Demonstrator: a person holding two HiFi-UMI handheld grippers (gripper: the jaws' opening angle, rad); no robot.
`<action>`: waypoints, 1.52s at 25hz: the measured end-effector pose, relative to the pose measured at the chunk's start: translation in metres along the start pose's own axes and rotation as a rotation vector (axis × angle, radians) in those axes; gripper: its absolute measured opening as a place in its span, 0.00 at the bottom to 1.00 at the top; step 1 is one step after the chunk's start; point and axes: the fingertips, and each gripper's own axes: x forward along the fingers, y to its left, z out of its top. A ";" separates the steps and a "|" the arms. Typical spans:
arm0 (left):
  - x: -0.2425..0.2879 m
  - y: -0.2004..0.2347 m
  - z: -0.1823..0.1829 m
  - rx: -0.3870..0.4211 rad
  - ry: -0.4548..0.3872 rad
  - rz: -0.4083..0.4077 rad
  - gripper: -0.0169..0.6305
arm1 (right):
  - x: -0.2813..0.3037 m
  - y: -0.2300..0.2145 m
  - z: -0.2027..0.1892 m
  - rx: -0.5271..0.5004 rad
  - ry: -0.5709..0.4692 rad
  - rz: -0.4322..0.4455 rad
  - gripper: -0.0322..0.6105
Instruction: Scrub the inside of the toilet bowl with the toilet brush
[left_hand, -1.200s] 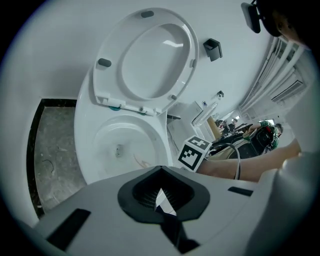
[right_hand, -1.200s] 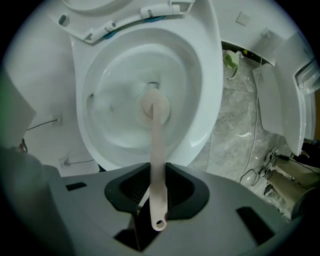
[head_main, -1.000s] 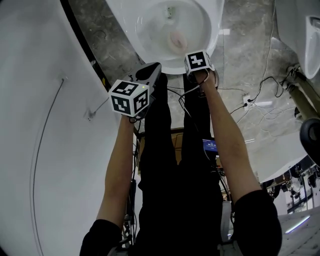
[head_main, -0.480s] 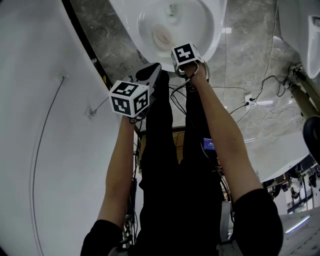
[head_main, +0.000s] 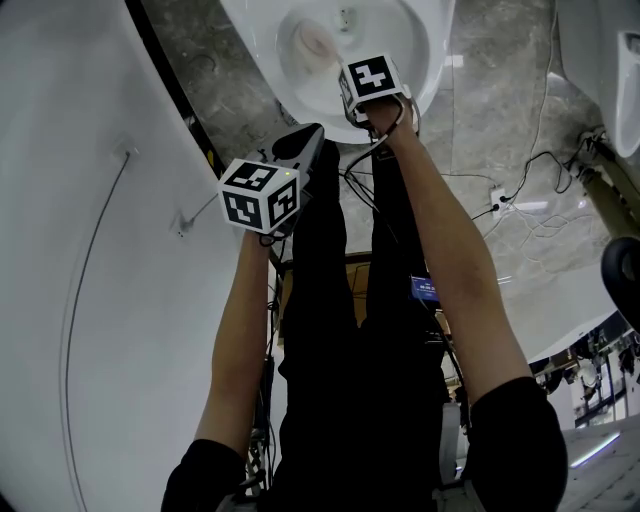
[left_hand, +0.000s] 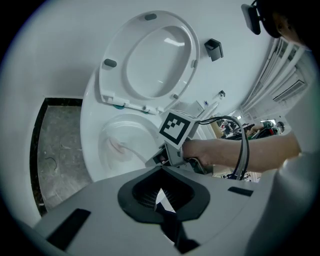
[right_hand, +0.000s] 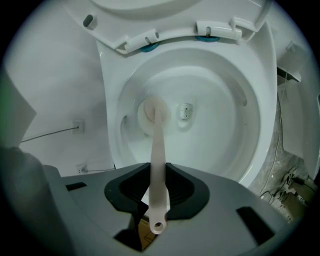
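Toilet brush (right_hand: 156, 165) clamped in the right gripper (right_hand: 156, 194), jaws closed on the flat pale handle just ahead of its hanging-hole end. Runs straight down from there into the toilet bowl (right_hand: 240, 150), with the brush head (right_hand: 152, 112) low on the bowl's inner wall, just left of the outlet (right_hand: 186, 111); seat (left_hand: 160, 55) raised behind the bowl.

Probably mid-scrub. Hold the flat handle firmly so it cannot twist between the pads. Press the head against the porcelain and sweep in rings round the bowl, climbing towards the bowl's rim rather than circling the outlet only. Hold the left gripper (left_hand: 160, 190), jaws drawn together on nothing, back at the bowl's near side, clear of the handle's swing.
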 end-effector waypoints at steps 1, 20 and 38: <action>0.000 0.000 0.000 0.001 0.000 0.000 0.04 | -0.002 -0.002 0.003 0.017 -0.010 0.006 0.21; 0.000 -0.001 -0.005 0.005 0.007 -0.001 0.04 | 0.002 -0.004 -0.006 -0.076 0.051 -0.023 0.21; 0.001 -0.005 0.002 0.011 -0.009 -0.008 0.04 | 0.003 -0.084 -0.098 -0.115 0.248 -0.161 0.21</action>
